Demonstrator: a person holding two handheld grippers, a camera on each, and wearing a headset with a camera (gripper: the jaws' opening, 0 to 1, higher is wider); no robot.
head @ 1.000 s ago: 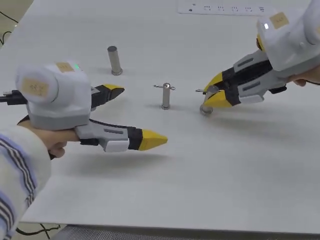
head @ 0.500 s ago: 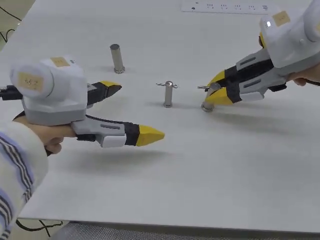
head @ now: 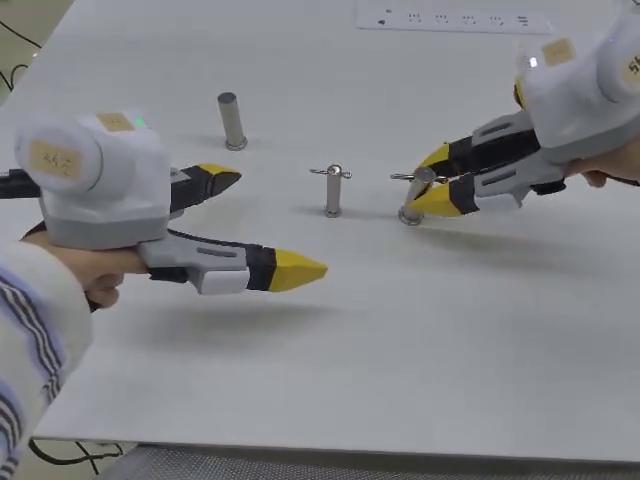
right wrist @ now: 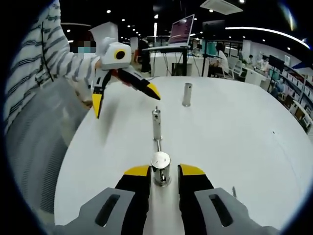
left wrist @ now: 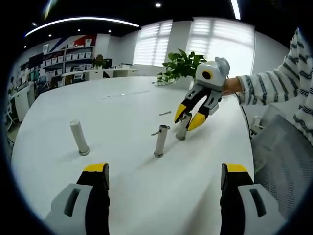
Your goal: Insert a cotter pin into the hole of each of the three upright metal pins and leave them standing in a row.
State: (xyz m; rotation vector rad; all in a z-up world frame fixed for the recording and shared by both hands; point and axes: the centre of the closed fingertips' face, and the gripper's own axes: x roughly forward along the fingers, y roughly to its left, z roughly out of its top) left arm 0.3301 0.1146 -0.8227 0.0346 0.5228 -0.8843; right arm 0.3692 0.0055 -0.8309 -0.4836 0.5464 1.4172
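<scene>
Little has moved: my right gripper [head: 428,182] still straddles the right-hand pin [head: 411,210] at centre right, a cotter pin [head: 402,179] through its top; I cannot tell whether it pinches. My left gripper [head: 280,223] hangs spread wide, lower left.

three upright grey metal cylinder pins [head: 231,120], two thin silver wire cotter pins [head: 330,172], one white power strip [head: 455,18] at the desk's [head: 400,350] far edge.

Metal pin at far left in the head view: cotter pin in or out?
Out. The far-left metal pin stands upright with a bare top; the middle pin has a cotter pin crossing near its top.
</scene>
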